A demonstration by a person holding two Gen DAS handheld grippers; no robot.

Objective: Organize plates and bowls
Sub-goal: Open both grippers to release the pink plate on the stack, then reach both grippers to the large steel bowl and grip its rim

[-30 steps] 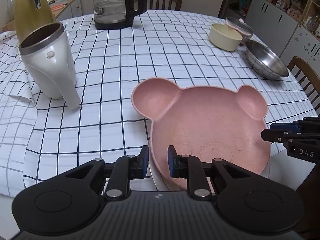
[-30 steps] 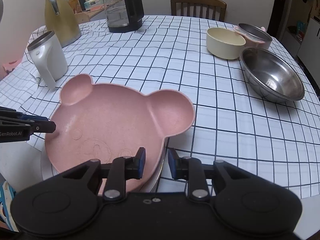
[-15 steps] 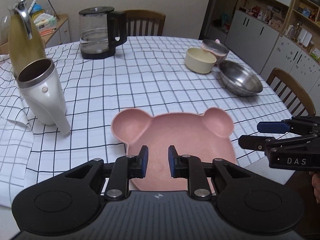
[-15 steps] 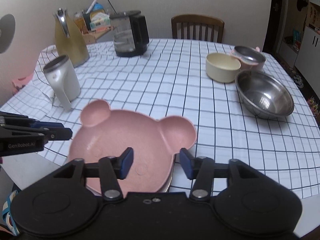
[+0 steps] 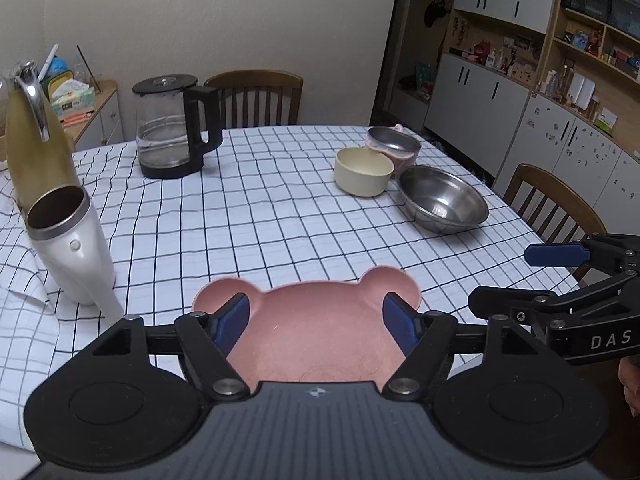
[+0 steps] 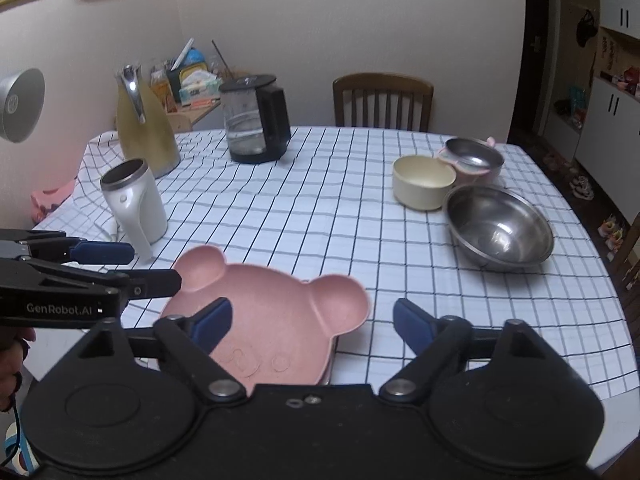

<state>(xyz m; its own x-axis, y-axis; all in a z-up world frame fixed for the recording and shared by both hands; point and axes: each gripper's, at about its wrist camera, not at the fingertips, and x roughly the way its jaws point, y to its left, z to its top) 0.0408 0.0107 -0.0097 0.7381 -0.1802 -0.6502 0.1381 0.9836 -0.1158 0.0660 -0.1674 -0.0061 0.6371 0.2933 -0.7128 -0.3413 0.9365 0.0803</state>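
Left gripper: jaws spread wide and opening, nothing pinched; the blue pads stand clear above the plate.
Right gripper: jaws spread wide and opening, nothing between the pads but open air above the plate's right ear.
Pink bear-shaped plastic plate: lies flat at the near edge of the surface, directly below and between the left jaws; in the right wrist view it sits under the left jaw and the gap, its ears pointing away from the jaws. A thin metal rim peeks out beneath its right edge.
Surface: a table under a white cloth with a dark grid pattern.
Wide stainless steel bowl: ahead and to the right of the right jaws, well apart from the plate.
Cream round bowl: beyond the jaws, just beside the steel bowl's far left rim.
Small steel bowl nested in a pink bowl: just behind the cream bowl, touching or nearly so.
White insulated mug with a steel rim: ahead and to the left of the left jaws, near the plate's left ear.
Tall gold-coloured jug: farther left, behind the mug.
Glass kettle with a black handle: far ahead of the jaws, near a wooden chair.
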